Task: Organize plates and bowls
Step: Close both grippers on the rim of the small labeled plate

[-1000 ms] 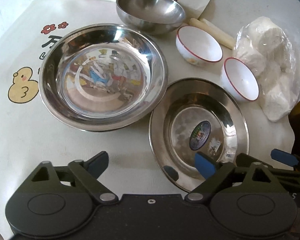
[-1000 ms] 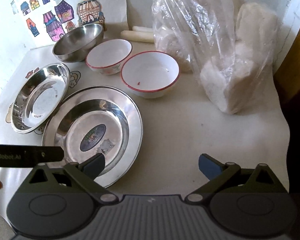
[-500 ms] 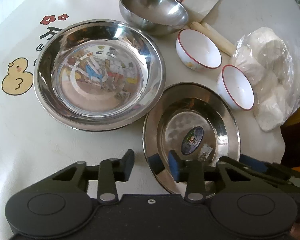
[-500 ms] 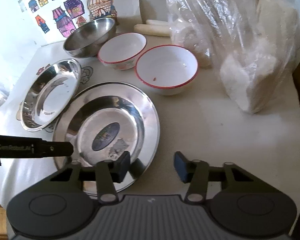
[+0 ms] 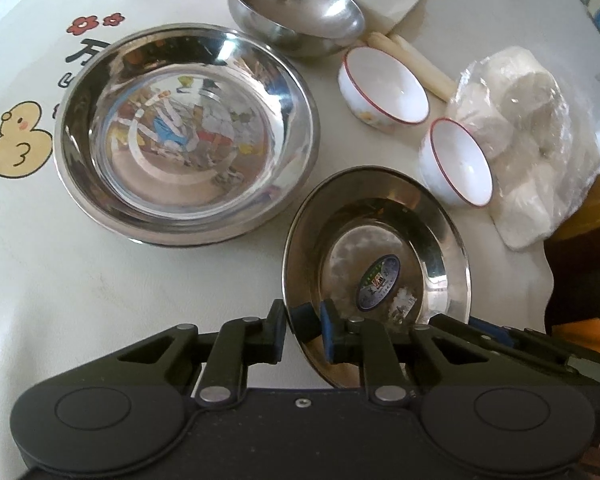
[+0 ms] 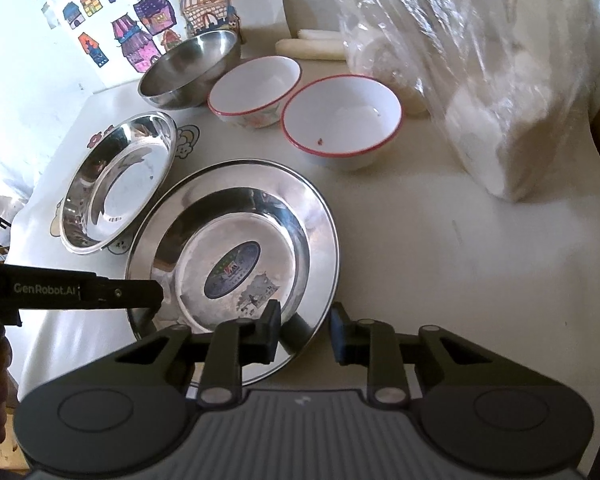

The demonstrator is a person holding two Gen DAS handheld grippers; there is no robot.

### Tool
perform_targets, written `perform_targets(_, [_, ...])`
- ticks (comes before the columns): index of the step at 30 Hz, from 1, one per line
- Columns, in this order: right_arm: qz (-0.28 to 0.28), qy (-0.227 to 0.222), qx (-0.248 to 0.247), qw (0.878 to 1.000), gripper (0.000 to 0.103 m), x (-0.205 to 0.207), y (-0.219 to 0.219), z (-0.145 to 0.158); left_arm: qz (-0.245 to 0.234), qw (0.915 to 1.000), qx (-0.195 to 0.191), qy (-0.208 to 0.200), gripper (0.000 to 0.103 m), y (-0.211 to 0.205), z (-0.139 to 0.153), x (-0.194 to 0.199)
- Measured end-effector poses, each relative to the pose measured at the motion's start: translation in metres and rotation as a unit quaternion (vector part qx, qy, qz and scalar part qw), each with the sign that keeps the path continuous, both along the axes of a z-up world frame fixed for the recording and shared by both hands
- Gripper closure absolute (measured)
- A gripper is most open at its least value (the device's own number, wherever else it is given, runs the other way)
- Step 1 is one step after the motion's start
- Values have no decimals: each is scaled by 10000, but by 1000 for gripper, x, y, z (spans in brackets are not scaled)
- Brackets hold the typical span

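**Both tongs narrowing on the stickered plate's near rim**

A second ago I had both tongs spread wide; now each pair has drawn in and is closing. The plate looks larger and nearer in both views than it did then.

My left tongs (image 5: 303,334) straddle the left near rim of the stickered steel plate (image 5: 380,248). One finger sits outside the rim and the blue pad sits over the plate's inner slope. I cannot tell whether the pads press the metal yet. My right tongs (image 6: 305,334) straddle the right near rim of the same plate, one finger over the plate and the other over the bare bench (image 6: 440,248), with a clear gap showing between them.

Around it, the wide steel dish (image 5: 186,136) lies just beside the plate on the left, on the cartoon-printed cover. Behind that stands the deep steel bowl (image 5: 296,12). Two red-rimmed white bowls (image 5: 382,84) (image 5: 458,162) sit behind the plate on its right, the nearer one close to the plate's far rim. A clear bag of white lumps (image 5: 528,136) rests against them, with two pale sticks (image 5: 412,62) behind.

From the right view the left tongs' black arm crosses the plate's left edge.
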State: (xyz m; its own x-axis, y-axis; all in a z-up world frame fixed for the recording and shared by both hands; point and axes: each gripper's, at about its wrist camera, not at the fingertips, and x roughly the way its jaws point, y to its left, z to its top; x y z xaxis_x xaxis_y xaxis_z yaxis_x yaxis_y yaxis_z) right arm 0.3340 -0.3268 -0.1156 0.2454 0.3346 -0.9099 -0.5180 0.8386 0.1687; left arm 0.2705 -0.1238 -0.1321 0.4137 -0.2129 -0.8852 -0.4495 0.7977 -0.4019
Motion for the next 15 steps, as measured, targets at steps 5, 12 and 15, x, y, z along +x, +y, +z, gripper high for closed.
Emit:
perform_targets(5, [-99, 18, 8, 9999, 74, -9, -7, 4, -300, 9995, -34, -20, 84, -2, 3, -1])
perform_targets(12, [-267, -7, 40, 9996, 73, -22, -15, 13, -777, 9969, -69, -92, 83, -2, 10, -2])
perform_targets(15, [-391, -41, 65, 9992, 73, -27, -18, 17, -982, 9950, -47, -157, 83, -3, 14, -1])
